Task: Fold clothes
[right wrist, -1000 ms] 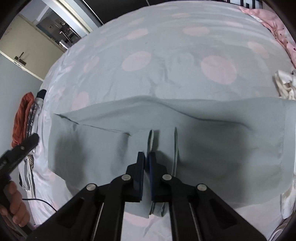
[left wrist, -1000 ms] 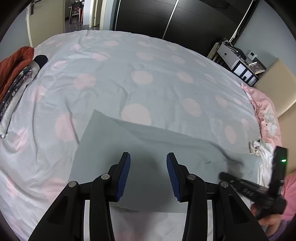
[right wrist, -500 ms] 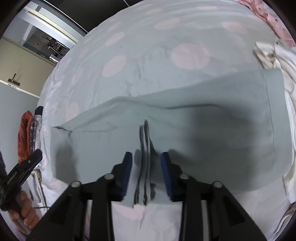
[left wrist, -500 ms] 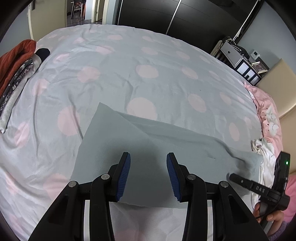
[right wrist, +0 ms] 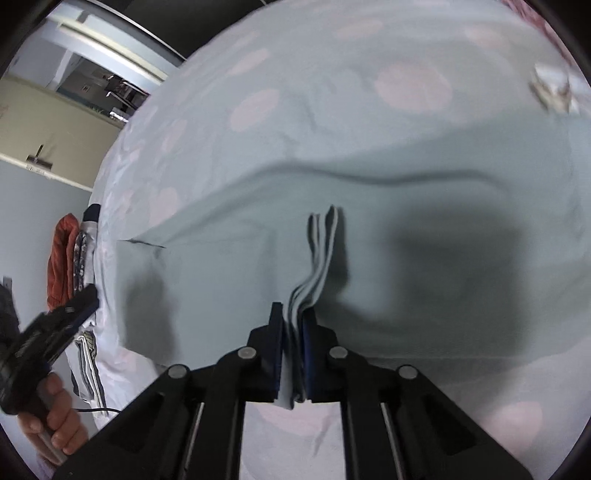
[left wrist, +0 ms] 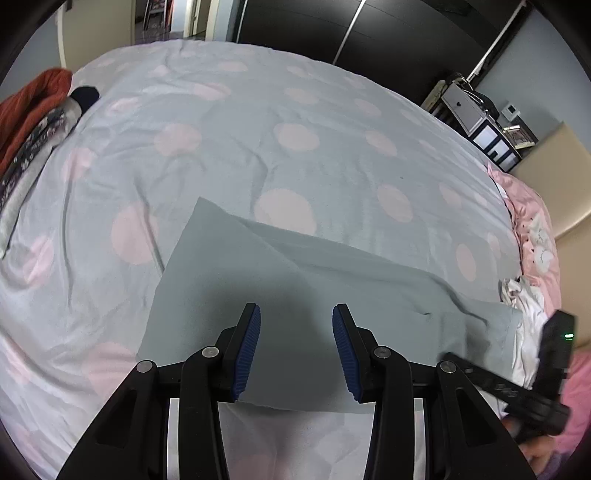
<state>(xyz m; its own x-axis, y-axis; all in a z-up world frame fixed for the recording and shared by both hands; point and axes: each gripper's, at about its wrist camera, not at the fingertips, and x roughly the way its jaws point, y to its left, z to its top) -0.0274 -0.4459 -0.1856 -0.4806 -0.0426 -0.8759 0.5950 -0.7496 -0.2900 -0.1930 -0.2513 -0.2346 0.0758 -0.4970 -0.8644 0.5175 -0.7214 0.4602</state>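
Observation:
A pale grey-green garment [left wrist: 295, 280] lies folded flat on the spotted bedsheet [left wrist: 295, 136]; it also shows in the right wrist view [right wrist: 406, 221]. My left gripper [left wrist: 295, 343] is open and empty, hovering just above the garment's near edge. My right gripper [right wrist: 293, 332] is shut on a bunched fold of the garment's near edge [right wrist: 317, 254], several layers pinched between its pads. The right gripper also shows in the left wrist view [left wrist: 517, 384] at the garment's right end. The left gripper shows in the right wrist view [right wrist: 55, 325] at far left.
A pile of red and patterned clothes [left wrist: 33, 118] lies at the bed's left edge. White clothes [left wrist: 524, 302] and a pink pillow [left wrist: 535, 229] lie at the right. Dark wardrobe doors [left wrist: 369, 33] and a shelf unit [left wrist: 480, 122] stand beyond the bed.
My right gripper opened half a second ago and has shut again on the bunched fold of the garment edge. My left gripper stays open over the near edge.

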